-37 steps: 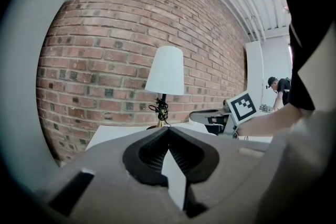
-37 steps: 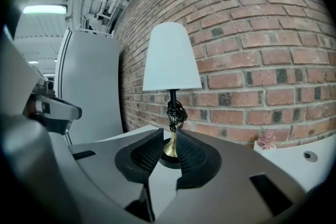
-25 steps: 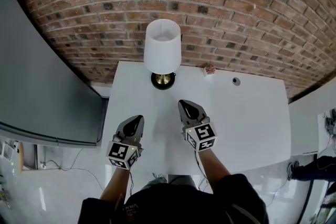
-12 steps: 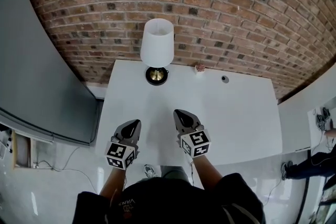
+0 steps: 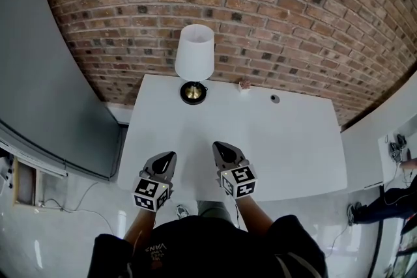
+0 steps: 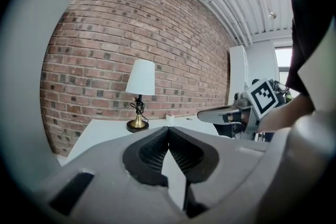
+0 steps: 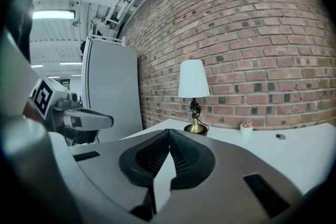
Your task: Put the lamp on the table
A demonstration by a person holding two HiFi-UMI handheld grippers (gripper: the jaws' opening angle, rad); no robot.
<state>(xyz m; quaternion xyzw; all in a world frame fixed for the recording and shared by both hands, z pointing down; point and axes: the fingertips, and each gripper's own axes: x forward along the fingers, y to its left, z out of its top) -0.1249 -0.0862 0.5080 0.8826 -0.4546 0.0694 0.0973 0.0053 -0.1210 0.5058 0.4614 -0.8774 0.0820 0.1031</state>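
A lamp [image 5: 194, 60] with a white shade and a round brass base stands upright at the back left of the white table [image 5: 293, 146], close to the brick wall. It also shows far off in the left gripper view as the lamp [image 6: 139, 93] and in the right gripper view as the lamp [image 7: 193, 94]. My left gripper [image 5: 168, 157] hovers near the table's front edge, shut and empty. My right gripper [image 5: 218, 147] is beside it, shut with nothing in it. Both are well short of the lamp.
A tiny potted plant [image 5: 244, 84] and a small round cable hole [image 5: 275, 99] lie near the table's back edge. A grey panel [image 5: 45, 88] stands to the left. The brick wall [image 5: 273, 16] runs behind the table. A white cabinet [image 7: 111, 89] stands far left.
Both grippers have drawn back a little toward the table's front edge. The lamp has stayed put, and the view has pulled back slightly.
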